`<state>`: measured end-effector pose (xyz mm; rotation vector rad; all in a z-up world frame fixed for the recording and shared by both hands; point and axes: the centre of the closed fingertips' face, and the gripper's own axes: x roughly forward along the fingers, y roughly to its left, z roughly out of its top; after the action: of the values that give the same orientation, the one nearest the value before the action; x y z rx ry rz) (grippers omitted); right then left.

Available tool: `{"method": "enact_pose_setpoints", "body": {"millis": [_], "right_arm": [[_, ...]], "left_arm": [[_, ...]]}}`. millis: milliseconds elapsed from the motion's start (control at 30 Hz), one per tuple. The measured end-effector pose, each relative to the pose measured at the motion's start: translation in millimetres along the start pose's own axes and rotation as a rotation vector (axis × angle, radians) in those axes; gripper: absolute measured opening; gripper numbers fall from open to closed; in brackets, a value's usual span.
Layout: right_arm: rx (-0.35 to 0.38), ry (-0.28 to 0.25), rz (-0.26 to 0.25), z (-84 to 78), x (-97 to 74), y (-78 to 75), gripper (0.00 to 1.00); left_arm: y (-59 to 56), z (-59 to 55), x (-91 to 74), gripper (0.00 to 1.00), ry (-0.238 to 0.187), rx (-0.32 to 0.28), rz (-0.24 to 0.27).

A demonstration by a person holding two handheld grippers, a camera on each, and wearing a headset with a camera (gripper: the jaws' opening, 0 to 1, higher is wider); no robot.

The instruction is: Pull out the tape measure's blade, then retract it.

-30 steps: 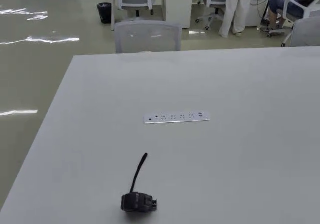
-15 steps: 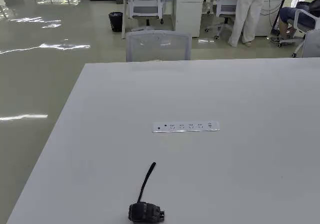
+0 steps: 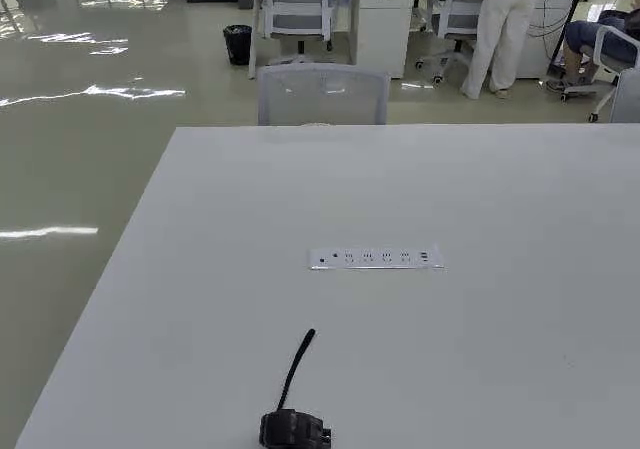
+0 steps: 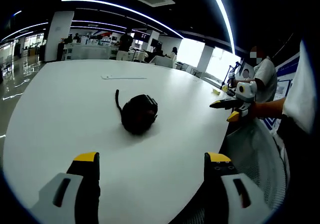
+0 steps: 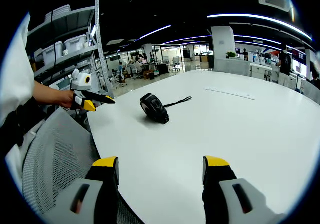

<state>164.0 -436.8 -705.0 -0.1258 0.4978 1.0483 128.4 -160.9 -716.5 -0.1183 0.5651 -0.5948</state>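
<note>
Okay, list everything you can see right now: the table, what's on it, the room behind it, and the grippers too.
table: one, white, across the foreground
tape measure: one, black, near edge of the table, its strap pointing toward the outlet strip
outlet strip: one, white, flat in the table's middle
chair: one, grey mesh back, at the table's far edge
waste bin: one, black, on the floor beyond the chair
standing person: one, pale trousers, far background
seated person: one, dark clothes, far right background
left gripper: one, grey with yellow tips, open, aimed at the tape measure
right gripper: one, grey with yellow tips, open, aimed at the tape measure
</note>
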Motion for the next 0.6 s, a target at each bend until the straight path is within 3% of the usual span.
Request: {"method": "enact_pose_setpoints", "body": {"millis": [600], "right_arm": [[-0.016, -0.015, 0.057, 8.0, 16.8, -1.0, 0.59]], "left_arm": [[-4.2, 16.1, 27.8, 0.77, 0.030, 0.118, -0.097]]}}
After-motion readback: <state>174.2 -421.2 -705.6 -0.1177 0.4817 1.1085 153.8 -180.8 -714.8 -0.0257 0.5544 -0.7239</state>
